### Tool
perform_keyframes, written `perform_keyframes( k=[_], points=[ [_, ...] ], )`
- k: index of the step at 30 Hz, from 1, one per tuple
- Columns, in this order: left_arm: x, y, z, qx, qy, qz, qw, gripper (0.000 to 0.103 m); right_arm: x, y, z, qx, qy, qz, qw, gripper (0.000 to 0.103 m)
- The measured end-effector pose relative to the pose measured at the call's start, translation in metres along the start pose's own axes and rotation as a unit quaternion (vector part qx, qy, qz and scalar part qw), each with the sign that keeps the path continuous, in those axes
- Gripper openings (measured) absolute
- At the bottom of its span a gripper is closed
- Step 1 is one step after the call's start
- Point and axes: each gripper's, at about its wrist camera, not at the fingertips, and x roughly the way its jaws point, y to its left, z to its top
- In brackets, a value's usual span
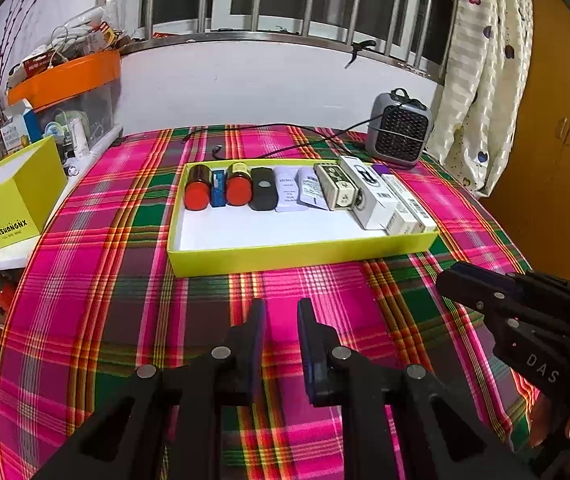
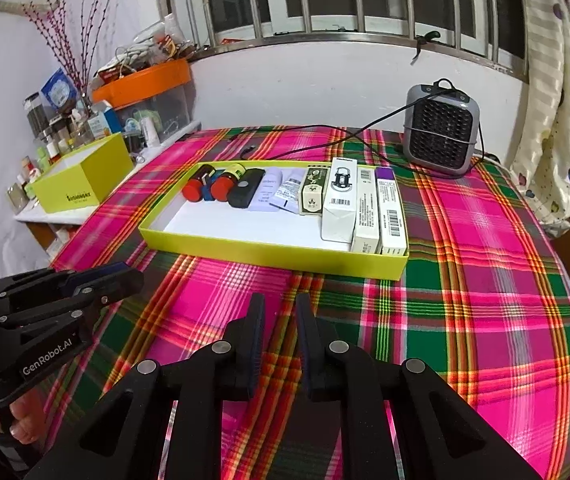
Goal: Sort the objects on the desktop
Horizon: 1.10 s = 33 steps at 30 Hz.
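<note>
Left gripper (image 1: 281, 312): fingers a narrow gap apart, nothing between them, held above the plaid cloth short of the tray.
Right gripper (image 2: 281, 306): fingers a narrow gap apart, empty, over the cloth near the tray's front wall; in the left wrist view it shows at the right edge (image 1: 451, 280).
Worktop (image 2: 485, 280): covered with pink, green and red plaid cloth.
Yellow tray (image 2: 269, 250): shallow, white inside, lying mid-worktop; its contents sit in one row along the far side, the near half bare.
Heater (image 2: 441, 128): grey, upright, behind the tray's right end, its cable trailing left across the cloth.
Yellow box (image 2: 85, 178): open, on a side shelf left of the worktop.
White cartons (image 2: 341, 204): three long boxes lying side by side at the tray's right end.
Green carton (image 2: 312, 194): just left of the white ones.
Black case (image 2: 247, 190): mid-row.
Red-capped jars (image 2: 193, 192): two, on their sides at the left end, a small blue item between them.
</note>
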Motion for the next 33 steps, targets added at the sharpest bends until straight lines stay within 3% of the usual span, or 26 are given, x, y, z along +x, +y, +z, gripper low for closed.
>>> perform_keyframes(
  k=[12, 18, 24, 33],
  points=[
    [0.044, 0.044, 0.038, -0.041, -0.006, 0.014, 0.9991, 0.016, 0.037, -0.025, 0.026, 0.021, -0.004, -0.017, 1.000, 0.016],
    [0.075, 0.046, 0.054, -0.041, 0.004, 0.018, 0.9990, 0.016, 0.070, -0.027, 0.041, 0.006, 0.013, -0.016, 1.000, 0.016],
    [0.094, 0.050, 0.054, -0.036, 0.024, 0.023, 0.9988, 0.016, 0.092, -0.028, 0.045, -0.001, 0.036, -0.016, 0.999, 0.016],
    [0.090, 0.051, 0.049, -0.027, 0.023, 0.032, 0.9989, 0.016, 0.084, -0.024, 0.036, 0.005, 0.053, -0.008, 0.999, 0.016]
  ],
)
